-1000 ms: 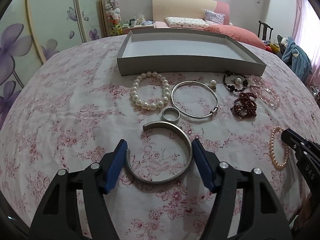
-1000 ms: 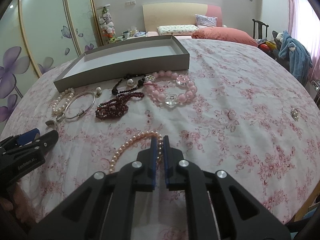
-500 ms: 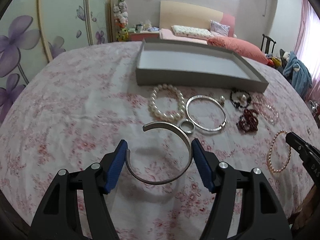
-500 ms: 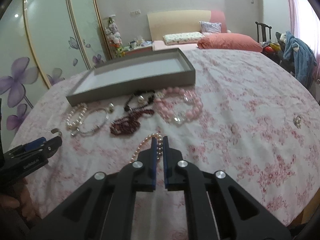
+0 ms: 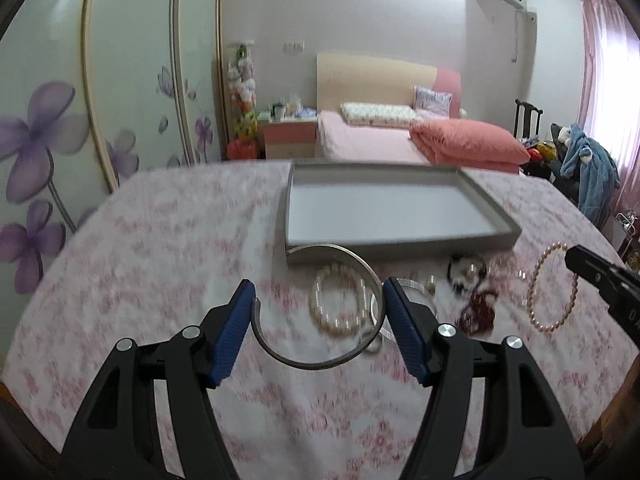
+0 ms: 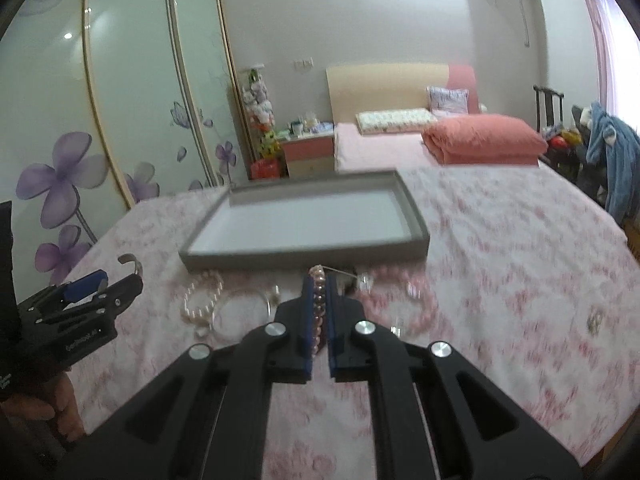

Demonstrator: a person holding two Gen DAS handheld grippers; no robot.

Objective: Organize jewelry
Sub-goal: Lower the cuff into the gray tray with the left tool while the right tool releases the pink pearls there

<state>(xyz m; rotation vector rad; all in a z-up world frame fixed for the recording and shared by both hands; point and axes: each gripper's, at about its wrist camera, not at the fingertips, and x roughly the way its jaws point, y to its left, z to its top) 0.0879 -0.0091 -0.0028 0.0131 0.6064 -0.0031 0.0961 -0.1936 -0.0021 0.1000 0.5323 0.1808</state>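
My left gripper (image 5: pixel 318 308) is shut on a silver open cuff bangle (image 5: pixel 320 362) and holds it above the floral tablecloth. It also shows in the right wrist view (image 6: pixel 80 300) at the left. My right gripper (image 6: pixel 319 280) is shut on a pink pearl bracelet (image 6: pixel 318 300), lifted off the cloth; the bracelet hangs from it in the left wrist view (image 5: pixel 554 288). A grey empty tray (image 5: pixel 400 244) (image 6: pixel 304 258) lies ahead of both. On the cloth remain a white pearl bracelet (image 5: pixel 340 304), a thin silver bangle (image 6: pixel 240 312), dark beads (image 5: pixel 478 308) and a pink bead bracelet (image 6: pixel 404 304).
The round table is covered by a pink floral cloth (image 5: pixel 160 260). Behind it stand a bed (image 5: pixel 400 136), a wardrobe with purple flowers (image 5: pixel 60 140) and a chair with blue clothing (image 5: pixel 588 176). A small ornament (image 6: pixel 594 322) lies on the cloth at the right.
Both grippers have risen and moved toward the tray, each carrying its piece. The pink pearl bracelet has left the cloth and hangs from the right gripper.
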